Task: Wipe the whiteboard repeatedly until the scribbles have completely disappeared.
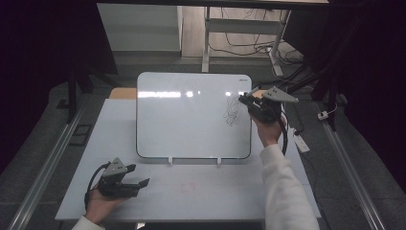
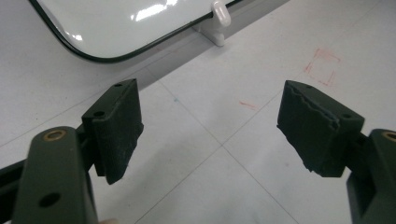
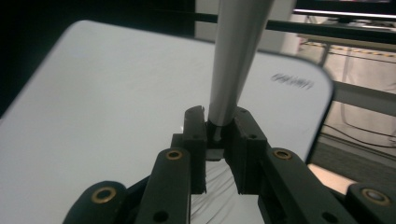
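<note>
Right gripper (image 1: pixel 245 99) clamped on a marker (image 3: pixel 236 60) — jaws closed around its lower end, held at the whiteboard (image 1: pixel 191 115) beside the scribbles (image 1: pixel 231 111), right edge. Left gripper (image 1: pixel 143 183) rests on the table (image 1: pixel 201 191) — jaws wide apart, holding nothing.

table (image 1: pixel 201 191) | red marks (image 2: pixel 322 65) | floor cables (image 1: pixel 249 48) | desk frame (image 1: pixel 207 43)
</note>
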